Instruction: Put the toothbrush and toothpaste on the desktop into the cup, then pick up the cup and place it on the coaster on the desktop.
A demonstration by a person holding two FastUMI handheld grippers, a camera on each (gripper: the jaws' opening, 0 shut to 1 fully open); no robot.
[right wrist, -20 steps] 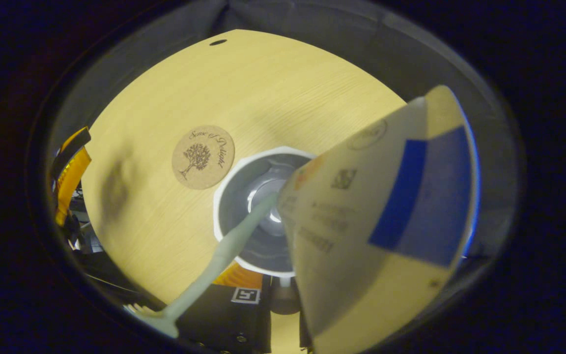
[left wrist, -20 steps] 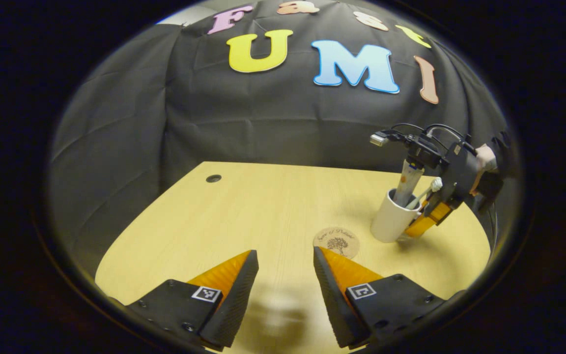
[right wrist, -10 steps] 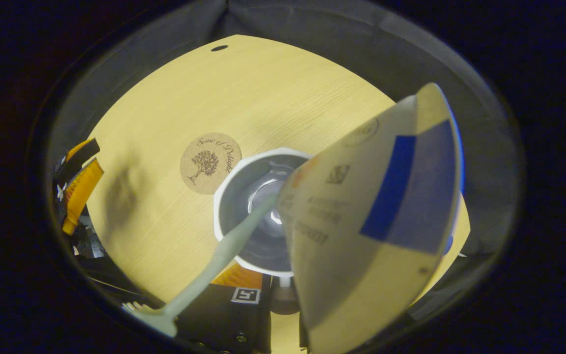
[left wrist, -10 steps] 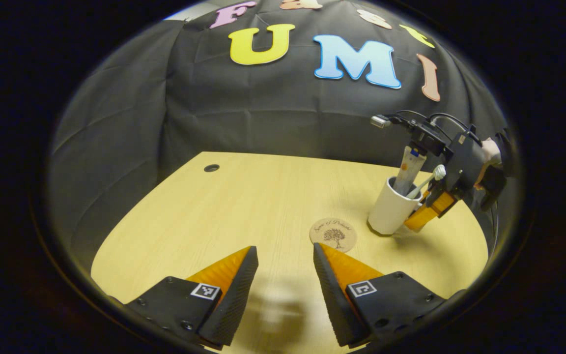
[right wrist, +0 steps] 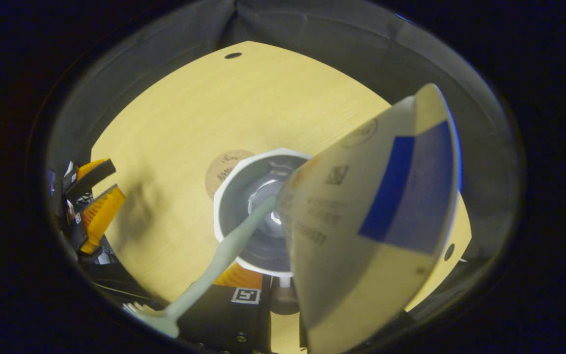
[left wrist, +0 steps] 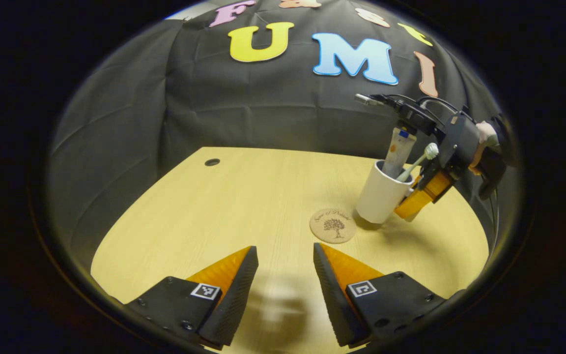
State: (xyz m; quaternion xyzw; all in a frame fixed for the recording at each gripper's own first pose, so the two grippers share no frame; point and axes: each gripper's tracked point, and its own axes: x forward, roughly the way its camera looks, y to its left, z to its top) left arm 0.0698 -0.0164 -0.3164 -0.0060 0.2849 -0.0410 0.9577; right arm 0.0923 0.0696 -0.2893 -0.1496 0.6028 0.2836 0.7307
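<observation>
The cup (left wrist: 380,194), a white one, is off the worktop (left wrist: 243,206) and tilted, its base hanging just beside the far right edge of the coaster (left wrist: 332,225) in the left gripper view. It carries the toothpaste (left wrist: 398,152), which stands up out of its mouth, and the toothbrush (left wrist: 416,160), which leans to the right with its bristled head above the rim. The right hand-held gripper (left wrist: 418,196) comes down on the cup's right side, with a hand (left wrist: 482,147) holding it from behind; it seems to grip the cup at the rim, but whether both fingers press on the wall I cannot tell.

In the right gripper view the camera looks straight down into the cup (right wrist: 258,209). The toothbrush (right wrist: 214,268) handle runs from the cup's bottom toward the lower left, and the toothpaste (right wrist: 371,221) tube looms large across the right half. The coaster (right wrist: 221,169) peeks out from behind the cup's upper left rim, partly covered by it. One finger of that gripper shows just below the cup's near rim; the other is hidden by the tube.

The left hand-held gripper (left wrist: 285,278) hovers low over the near part of the worktop, its jaws spread apart with nothing between them. It also appears at the left edge of the right gripper view (right wrist: 91,196).
</observation>
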